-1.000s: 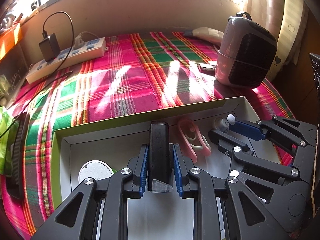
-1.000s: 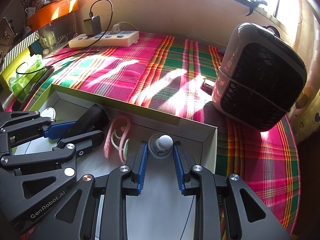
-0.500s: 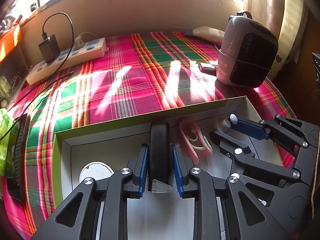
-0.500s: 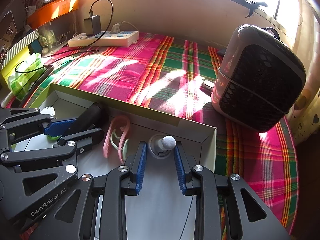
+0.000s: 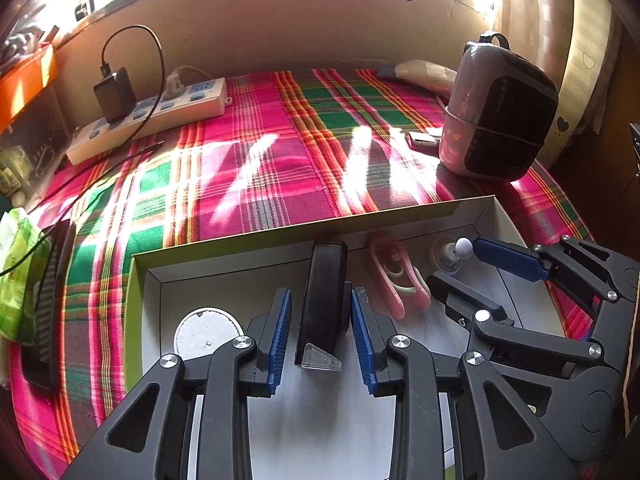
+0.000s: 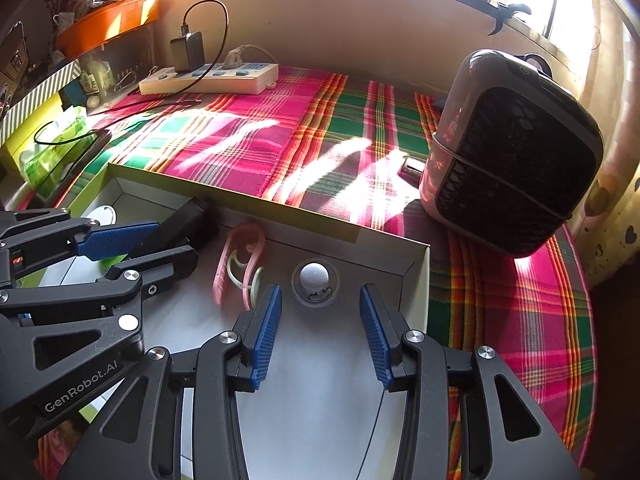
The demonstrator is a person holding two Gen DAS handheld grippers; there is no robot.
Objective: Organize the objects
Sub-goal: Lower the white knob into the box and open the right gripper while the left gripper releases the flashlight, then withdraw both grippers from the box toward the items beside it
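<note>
Left wrist view: my left gripper (image 5: 320,332) has just been opening, fingers apart beside the black case (image 5: 324,304) by the box's (image 5: 400,216) far wall; right gripper (image 6: 320,332) likewise, off the white knob (image 6: 315,276). I withdraw straight back.

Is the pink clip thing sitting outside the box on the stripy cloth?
No, the pink clip lies inside the white box, between the black bar and the little round knob.

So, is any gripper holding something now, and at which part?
Nothing is held. The left gripper jaws have just opened off the black case; the right gripper opened around the small white ball.
</note>
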